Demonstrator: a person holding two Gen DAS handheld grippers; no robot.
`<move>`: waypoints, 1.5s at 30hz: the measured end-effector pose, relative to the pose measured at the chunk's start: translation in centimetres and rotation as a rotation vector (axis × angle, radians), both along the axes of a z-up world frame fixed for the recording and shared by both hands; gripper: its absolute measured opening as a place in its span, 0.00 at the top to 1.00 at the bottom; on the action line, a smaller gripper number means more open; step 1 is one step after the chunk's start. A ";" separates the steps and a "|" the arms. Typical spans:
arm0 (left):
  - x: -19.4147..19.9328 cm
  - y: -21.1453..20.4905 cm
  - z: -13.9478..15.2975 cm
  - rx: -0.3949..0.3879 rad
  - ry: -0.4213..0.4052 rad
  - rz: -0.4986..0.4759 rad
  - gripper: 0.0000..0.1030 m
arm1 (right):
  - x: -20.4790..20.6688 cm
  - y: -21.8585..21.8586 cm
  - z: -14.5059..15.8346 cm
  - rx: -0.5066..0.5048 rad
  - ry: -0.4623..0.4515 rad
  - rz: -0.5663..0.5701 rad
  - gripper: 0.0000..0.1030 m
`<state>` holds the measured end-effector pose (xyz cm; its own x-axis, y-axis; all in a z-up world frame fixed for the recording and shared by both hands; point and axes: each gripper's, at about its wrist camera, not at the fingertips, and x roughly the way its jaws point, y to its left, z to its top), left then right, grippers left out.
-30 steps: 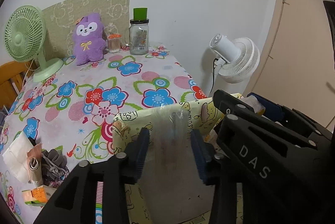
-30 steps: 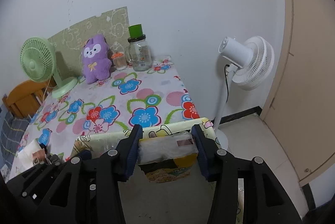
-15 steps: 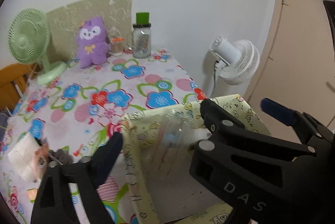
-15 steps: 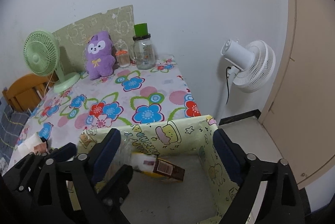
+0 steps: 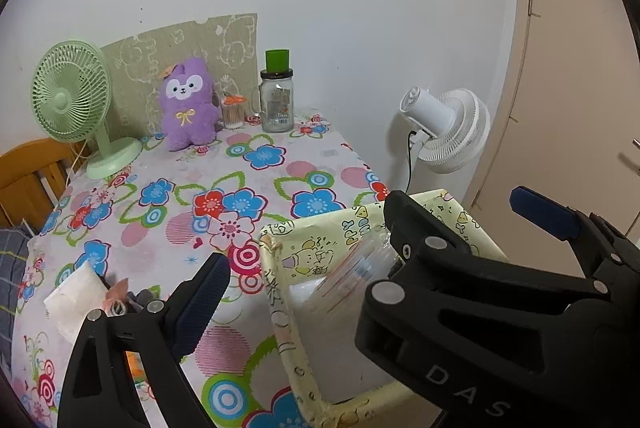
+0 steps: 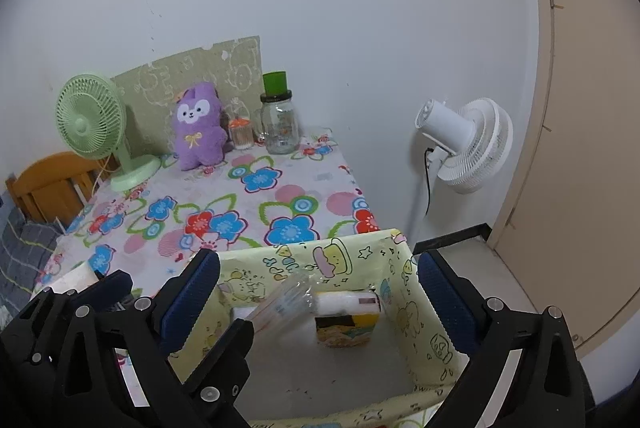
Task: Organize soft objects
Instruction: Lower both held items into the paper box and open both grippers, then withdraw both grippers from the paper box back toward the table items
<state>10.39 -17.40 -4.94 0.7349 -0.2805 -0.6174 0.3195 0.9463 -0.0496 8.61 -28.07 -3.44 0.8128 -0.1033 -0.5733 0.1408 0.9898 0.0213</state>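
Yellow cartoon-print fabric bin (image 6: pixel 344 260) at table's (image 6: pixel 280 195) near right corner, open-topped, walls upright. Inside: clear plastic packet (image 6: pixel 288 302) tilted against left wall; white-and-yellow tissue pack (image 6: pixel 347 316) on floor near far wall. Purple plush (image 6: pixel 198 125) (bow at chest) upright at table's far edge.

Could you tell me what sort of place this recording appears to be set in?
Most likely a room in someone's home. A table with a flowered tablecloth stands against a white wall and holds a purple plush toy and a small green desk fan. A white standing fan stands on the floor beside it.
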 end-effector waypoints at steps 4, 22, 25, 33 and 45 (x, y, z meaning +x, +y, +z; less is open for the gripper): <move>-0.7 0.8 0.4 -0.003 -0.009 0.004 0.07 | -0.8 0.7 0.4 0.009 -0.004 0.013 0.02; -4.5 5.3 2.7 0.006 -0.084 0.031 0.07 | -4.5 5.4 2.8 0.014 -0.073 0.039 0.02; -5.0 6.2 3.0 0.004 -0.096 0.036 0.07 | -4.9 6.3 3.1 0.007 -0.073 0.045 0.02; -6.5 8.8 3.3 0.008 -0.119 0.048 0.07 | -6.1 9.2 3.5 -0.017 -0.086 0.072 0.02; -7.3 12.3 3.5 0.012 -0.148 0.068 0.07 | -6.6 13.1 3.4 -0.035 -0.084 0.095 0.02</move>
<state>3.07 -5.14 -1.42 0.8352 -0.2204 -0.5039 0.2576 0.9663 0.0043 2.02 -14.97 -0.02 0.8649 -0.0426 -0.5002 0.0457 0.9989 -0.0062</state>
